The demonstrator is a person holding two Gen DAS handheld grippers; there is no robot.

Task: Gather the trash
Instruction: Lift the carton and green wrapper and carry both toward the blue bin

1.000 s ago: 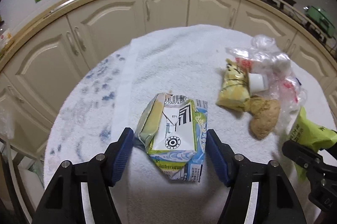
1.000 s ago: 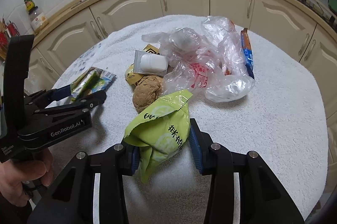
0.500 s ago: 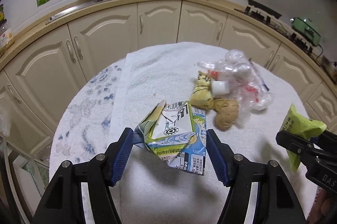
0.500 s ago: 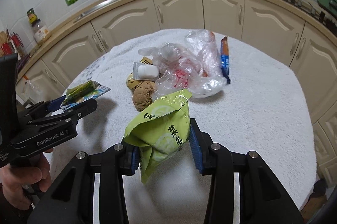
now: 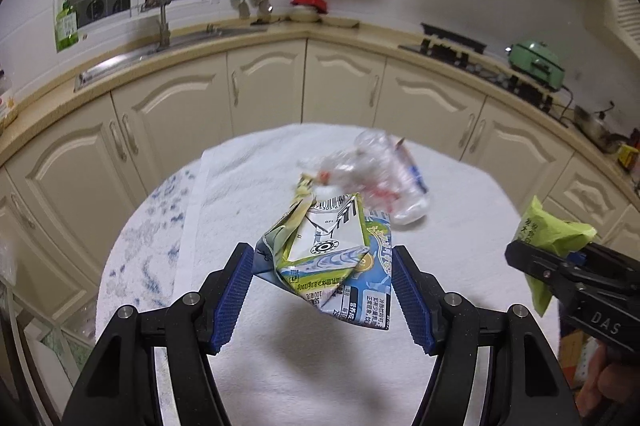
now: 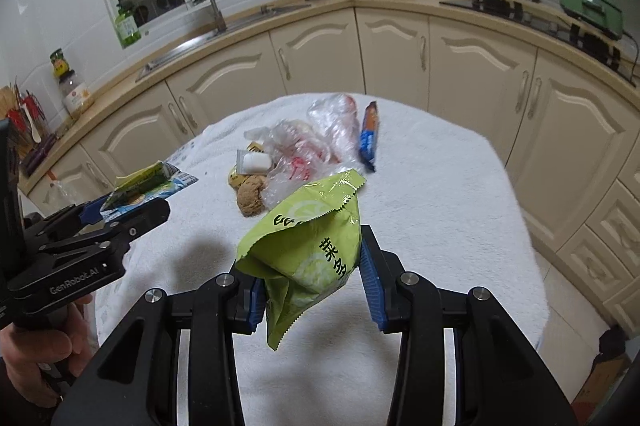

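While both claws hung well above the towel-covered table [image 6: 460,186], the biggest worry I had was the pile left behind; the clear plastic bag [image 6: 316,142] sprawled over smaller scraps, and a careless grab there would likely have dragged its neighbours off the edge; no bin showed in either view, so where the load was bound I could not tell. Next down in size, the left gripper [image 5: 322,282] was clamped on a flattened drink carton [image 5: 328,254], held by its crumpled sides with one corner drooping free below the pads; that slick card looked ready to slide out under a quick swing. The right gripper [image 6: 312,286] pinched a lime-green snack bag [image 6: 308,250] across its middle, puffed top and loose tail both hanging out; soft foil like that could have crumpled and slipped. Smaller still, the blue wrapper [image 6: 368,138], the brown lump [image 6: 251,195] and the white cap [image 6: 256,162] lay close together beside the bag; easy things to miss or knock.
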